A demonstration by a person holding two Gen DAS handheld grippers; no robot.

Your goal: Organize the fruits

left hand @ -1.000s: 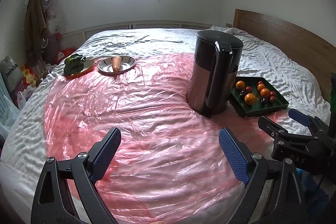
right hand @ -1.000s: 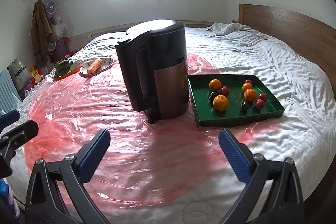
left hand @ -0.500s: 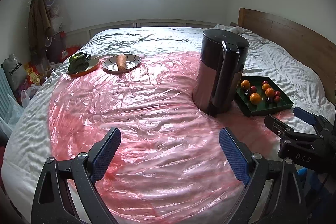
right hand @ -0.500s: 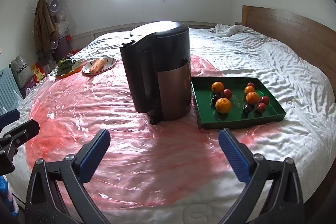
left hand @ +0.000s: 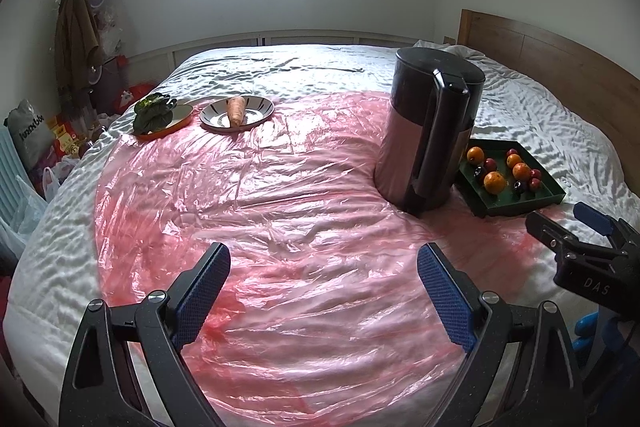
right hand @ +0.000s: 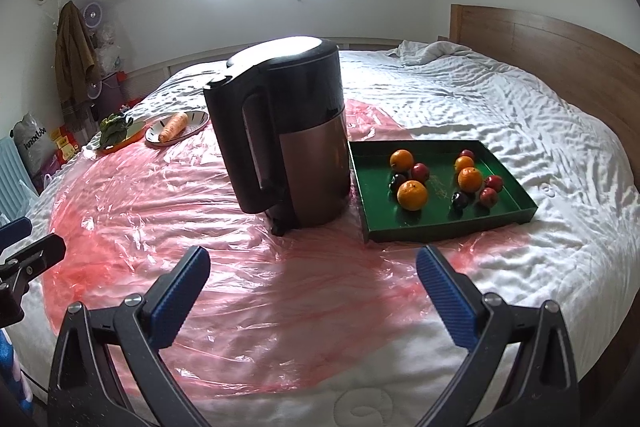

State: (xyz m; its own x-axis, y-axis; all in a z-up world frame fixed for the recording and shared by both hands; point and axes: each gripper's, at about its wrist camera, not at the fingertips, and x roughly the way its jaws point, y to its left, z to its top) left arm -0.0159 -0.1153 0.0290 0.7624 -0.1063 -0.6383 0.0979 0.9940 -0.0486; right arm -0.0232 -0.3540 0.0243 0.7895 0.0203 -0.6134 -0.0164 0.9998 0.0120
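All the round oranges [right hand: 412,194], red and dark fruits sit mixed in the shallow green tray [right hand: 380,223] on the bed, right of the black kettle [right hand: 288,139]: possibly sorted, possibly not. Both tongs, left [left hand: 324,291] and right [right hand: 314,287], hang released, empty, near.

We see our left gripper [left hand: 322,291] as two black speckled plastic arms, each tipped with a blue ribbed pad [left hand: 200,297] and fastened with round silver screws [left hand: 157,295]. Our right gripper [right hand: 312,291] has the same build: black angular arms with triangular cut-outs, blue ridged pads [right hand: 444,297], silver screws [right hand: 491,299]. From the left camera its black body carries pale letters reading "DAS" [left hand: 596,285].
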